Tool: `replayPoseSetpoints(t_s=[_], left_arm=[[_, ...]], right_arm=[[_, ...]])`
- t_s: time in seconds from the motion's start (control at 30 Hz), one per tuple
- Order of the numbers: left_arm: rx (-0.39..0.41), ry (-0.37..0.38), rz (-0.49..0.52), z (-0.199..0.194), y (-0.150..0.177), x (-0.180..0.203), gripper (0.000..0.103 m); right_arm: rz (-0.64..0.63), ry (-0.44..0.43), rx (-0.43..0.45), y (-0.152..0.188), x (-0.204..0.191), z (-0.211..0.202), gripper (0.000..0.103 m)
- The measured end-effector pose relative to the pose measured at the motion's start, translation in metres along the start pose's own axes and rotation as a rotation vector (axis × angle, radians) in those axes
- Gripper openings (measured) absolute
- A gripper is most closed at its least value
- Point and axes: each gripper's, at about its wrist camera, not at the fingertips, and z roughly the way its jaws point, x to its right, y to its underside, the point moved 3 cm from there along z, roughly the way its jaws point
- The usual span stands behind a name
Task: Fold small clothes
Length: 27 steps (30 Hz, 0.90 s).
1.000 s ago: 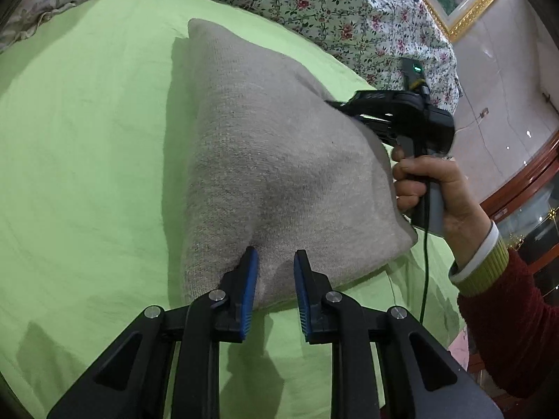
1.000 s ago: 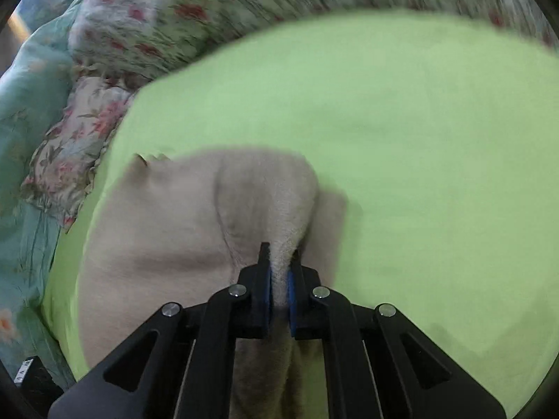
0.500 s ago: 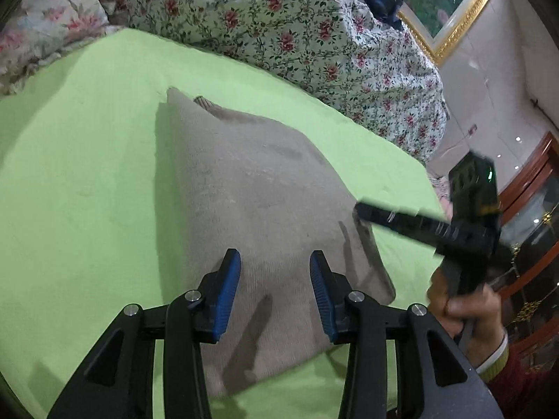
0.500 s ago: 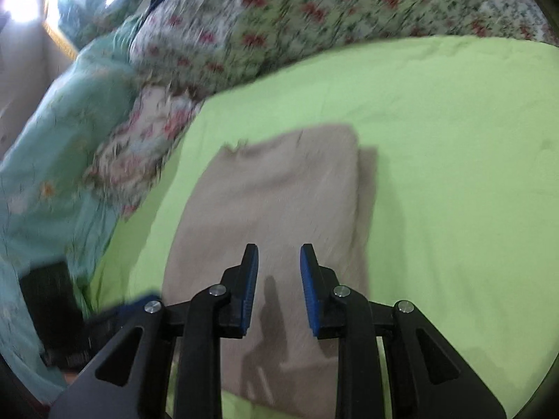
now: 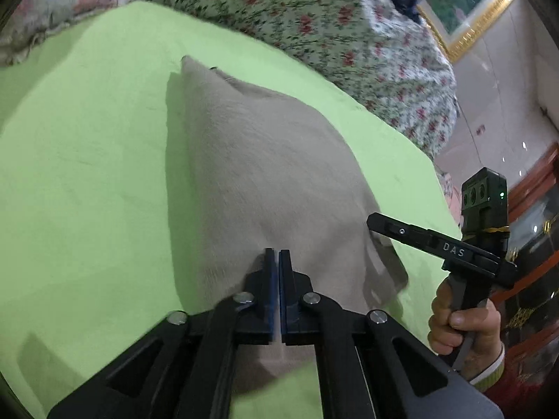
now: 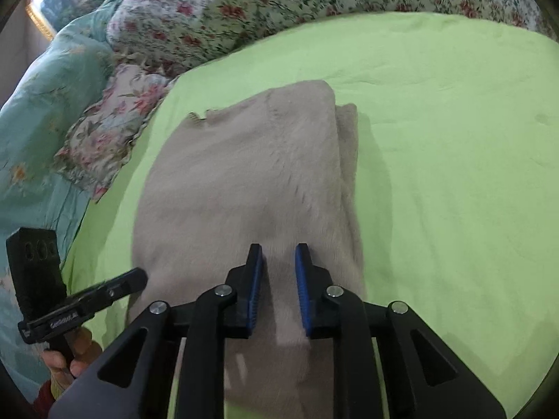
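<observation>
A beige knitted garment [image 5: 265, 181] lies folded flat on the green sheet [image 5: 87, 174]; it also shows in the right wrist view [image 6: 244, 181]. My left gripper [image 5: 278, 256] is above the garment's near edge with its jaws closed together and nothing visibly between them. My right gripper [image 6: 278, 255] is open and empty above the garment's near part; it also shows in the left wrist view [image 5: 375, 221] at the garment's right corner. The left gripper shows in the right wrist view [image 6: 138, 277] at the garment's left edge.
Floral bedding [image 5: 314, 17] is bunched along the far edge of the sheet. A teal quilt [image 6: 42, 111] and a floral pillow [image 6: 104, 129] lie to the left. A tiled floor and dark wooden furniture [image 5: 531, 230] are beyond the bed's right edge.
The right gripper let go of the garment and opened. The garment dropped flat on the sheet. The left gripper opened wide, then closed its jaws, and both grippers drew back.
</observation>
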Motion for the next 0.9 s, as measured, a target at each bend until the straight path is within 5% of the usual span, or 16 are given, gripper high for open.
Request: replayPoseSetpoints(t_s=[0.13,0.23,0.67,0.77,0.83,0.9], left_arm=[[-0.012,-0.067,0.107,-0.013,0.034,0.017,0.033],[-0.063,-0.130,0.114,0.002,0.051,0.009,0.027],[-0.050,-0.195,0.091,-0.005,0.063,0.017,0.029],[-0.050,-0.190,0.083,-0.018,0.066,0.024,0.044],[-0.030,-0.230,0.095,-0.029,0.070,0.028,0.074],[0.001,-0.296,0.111,-0.044,0.079,0.028,0.090]], right_arm=[[-0.020,-0.015,-0.007,0.035,-0.008,-0.015,0.029],[-0.030,0.082,-0.055,0.062,0.006,-0.001,0.036],[0.007,0.077,-0.023,0.074,0.014,-0.010,0.036],[0.024,0.074,-0.038,0.078,0.015,-0.018,0.039],[0.031,0.085,-0.049,0.087,0.012,-0.027,0.048],[0.018,0.112,-0.037,0.099,0.009,-0.038,0.058]])
